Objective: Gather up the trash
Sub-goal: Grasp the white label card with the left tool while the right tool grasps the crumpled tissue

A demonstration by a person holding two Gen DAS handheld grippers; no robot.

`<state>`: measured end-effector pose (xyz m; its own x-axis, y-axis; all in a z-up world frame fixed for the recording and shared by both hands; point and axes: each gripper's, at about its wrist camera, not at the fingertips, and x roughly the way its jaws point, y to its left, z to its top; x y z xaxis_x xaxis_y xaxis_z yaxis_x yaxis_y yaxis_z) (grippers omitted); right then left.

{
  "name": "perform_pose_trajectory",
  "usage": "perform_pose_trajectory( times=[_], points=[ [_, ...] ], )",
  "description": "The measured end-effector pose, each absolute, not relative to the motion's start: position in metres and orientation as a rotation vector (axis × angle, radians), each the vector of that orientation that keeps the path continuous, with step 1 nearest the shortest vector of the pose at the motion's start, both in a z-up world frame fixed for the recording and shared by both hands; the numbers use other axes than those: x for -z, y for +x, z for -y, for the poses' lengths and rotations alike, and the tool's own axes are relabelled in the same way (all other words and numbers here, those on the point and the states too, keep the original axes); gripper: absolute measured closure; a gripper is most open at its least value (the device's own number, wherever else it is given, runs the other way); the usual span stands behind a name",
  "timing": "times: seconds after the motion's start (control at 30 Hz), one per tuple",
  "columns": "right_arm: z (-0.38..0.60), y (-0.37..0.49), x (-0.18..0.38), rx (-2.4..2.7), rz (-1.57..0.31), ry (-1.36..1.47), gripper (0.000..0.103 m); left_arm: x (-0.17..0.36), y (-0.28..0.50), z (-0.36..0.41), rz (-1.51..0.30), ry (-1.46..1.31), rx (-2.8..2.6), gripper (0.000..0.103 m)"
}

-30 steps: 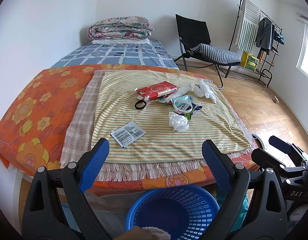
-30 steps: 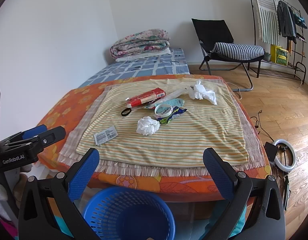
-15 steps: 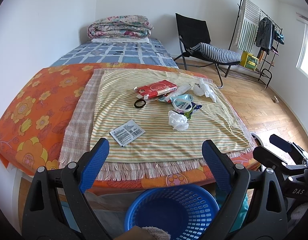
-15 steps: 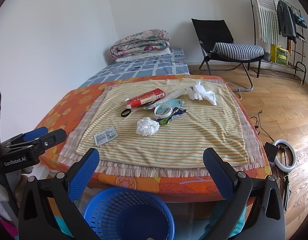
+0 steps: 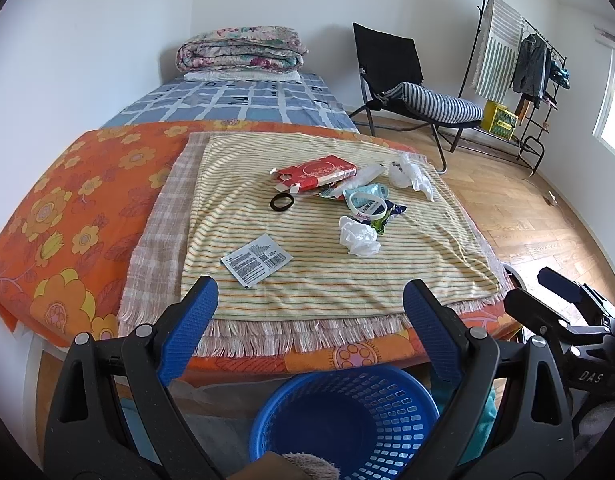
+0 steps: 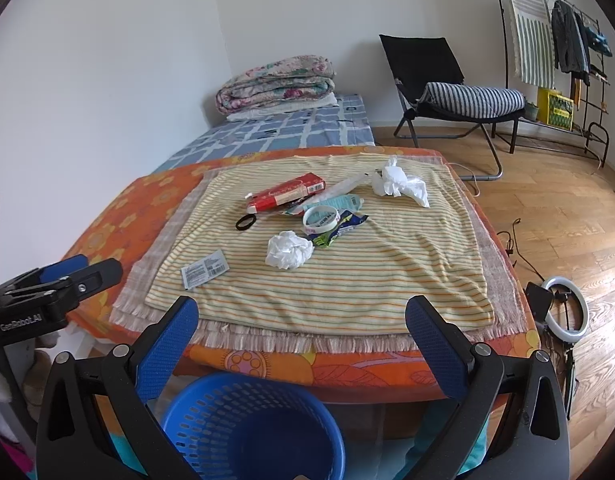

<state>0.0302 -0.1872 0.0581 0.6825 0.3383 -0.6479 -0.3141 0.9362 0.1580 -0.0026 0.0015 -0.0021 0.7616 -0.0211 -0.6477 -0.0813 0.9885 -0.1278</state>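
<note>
Almost nothing is changing from a second ago: the view is only drifting slightly, so collecting is not yet beginning. The left tool (image 5: 310, 293) and right tool (image 6: 302, 313) are both hanging released, jaws spread wide, grasping nothing. The trash is lying ahead of them on the striped cloth (image 5: 307, 264): a flat packet (image 5: 256, 259) nearest the left tool, a crumpled tissue (image 6: 288, 249) ahead of the right one. The blue basket (image 5: 343, 416) is sitting directly below both tools.
</note>
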Motion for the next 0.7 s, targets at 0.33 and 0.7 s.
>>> perform_pose_trajectory(
  times=[0.33,0.7],
  points=[
    [0.193,0.041,-0.056,-0.358,-0.713,0.02,0.001,0.009,-0.01,-0.017,-0.728,-0.157,-0.036,0.007],
    [0.193,0.062,-0.054,-0.388,-0.7,-0.012,0.001,0.023,0.036,-0.045,-0.891,-0.103,0.097,0.007]
  ],
)
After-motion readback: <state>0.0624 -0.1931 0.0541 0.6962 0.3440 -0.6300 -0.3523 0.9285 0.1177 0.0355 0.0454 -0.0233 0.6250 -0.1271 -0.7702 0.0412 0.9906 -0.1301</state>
